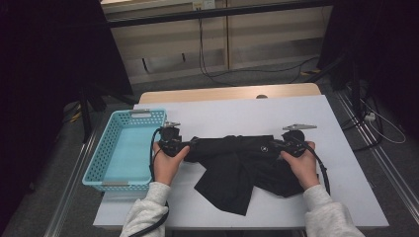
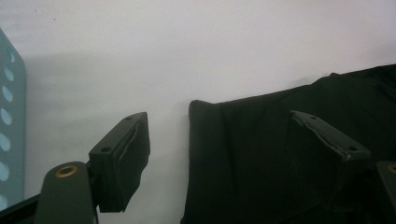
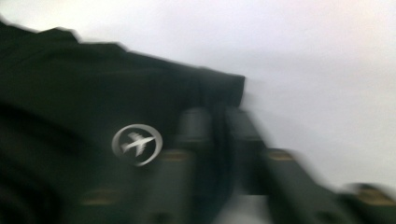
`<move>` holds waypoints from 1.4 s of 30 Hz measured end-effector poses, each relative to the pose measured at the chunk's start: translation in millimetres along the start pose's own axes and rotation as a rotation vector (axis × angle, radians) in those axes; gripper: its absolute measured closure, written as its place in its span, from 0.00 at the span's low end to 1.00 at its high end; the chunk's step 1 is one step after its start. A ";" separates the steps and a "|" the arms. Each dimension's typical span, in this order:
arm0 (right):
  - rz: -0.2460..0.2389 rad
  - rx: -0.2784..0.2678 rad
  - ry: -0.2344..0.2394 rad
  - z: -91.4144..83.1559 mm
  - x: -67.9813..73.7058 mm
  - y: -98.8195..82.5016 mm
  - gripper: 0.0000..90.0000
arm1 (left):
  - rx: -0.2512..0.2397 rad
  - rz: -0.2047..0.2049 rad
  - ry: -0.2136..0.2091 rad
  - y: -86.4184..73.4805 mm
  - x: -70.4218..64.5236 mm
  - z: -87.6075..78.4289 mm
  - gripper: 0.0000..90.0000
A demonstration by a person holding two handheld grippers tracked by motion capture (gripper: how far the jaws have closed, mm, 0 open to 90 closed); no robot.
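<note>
The black cloth garment (image 1: 242, 165) with a small white round aeroplane logo (image 1: 264, 147) lies crumpled across the middle of the white surface (image 1: 237, 116) in the high view, one flap reaching toward the near edge. The left gripper (image 1: 173, 140) sits at the garment's left end and the right gripper (image 1: 291, 143) at its right end, each held in a hand with a pale grey sleeve. Just left of the left gripper stands a light blue perforated plastic basket (image 1: 106, 148), its long wall close beside the hand, so room on that side is tight; beyond the garment the far half of the surface lies bare, and a bare strip runs to the right edge past the right gripper. In the left gripper view the jaws stand wide apart: one jaw hangs over bare white surface, the other over the black cloth, and the garment's straight left edge (image 2: 191, 154) runs up between them with neither pad pressing on it; the basket's wall (image 2: 9, 116) shows at the far left. The right gripper view is blurred, yet it shows the jaws drawn together on the garment's corner (image 3: 224, 93), just beside the logo (image 3: 137, 144), with bare surface past the cloth's edge.
</note>
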State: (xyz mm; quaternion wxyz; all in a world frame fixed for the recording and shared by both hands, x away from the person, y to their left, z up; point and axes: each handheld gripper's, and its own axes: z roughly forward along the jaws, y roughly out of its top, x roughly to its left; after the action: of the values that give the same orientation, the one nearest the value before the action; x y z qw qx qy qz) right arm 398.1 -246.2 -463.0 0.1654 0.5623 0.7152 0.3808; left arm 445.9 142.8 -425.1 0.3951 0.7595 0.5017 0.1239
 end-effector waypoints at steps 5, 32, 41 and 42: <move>0.040 -0.033 -0.023 -24.3 -13.7 -0.5 0.95 | -0.024 -0.006 -0.006 0.9 2.3 -2.8 0.27; 0.023 0.002 -0.019 -29.1 -21.1 -17.8 0.94 | 0.035 -0.017 -0.044 -0.7 -3.6 24.4 0.99; 0.030 -0.051 -0.072 -31.7 -25.3 -15.6 0.93 | 0.008 -0.027 -0.049 -0.4 1.2 15.8 0.97; 0.027 -0.041 -0.083 -29.9 -25.1 -16.3 0.93 | 0.008 -0.032 -0.055 -0.2 0.6 17.3 0.90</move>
State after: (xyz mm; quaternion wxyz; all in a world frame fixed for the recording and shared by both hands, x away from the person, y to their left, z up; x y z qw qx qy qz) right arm 375.0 -281.5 -460.2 0.2012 0.5838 0.6920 0.3740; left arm 456.2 135.1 -436.7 0.4075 0.7562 0.5032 0.0946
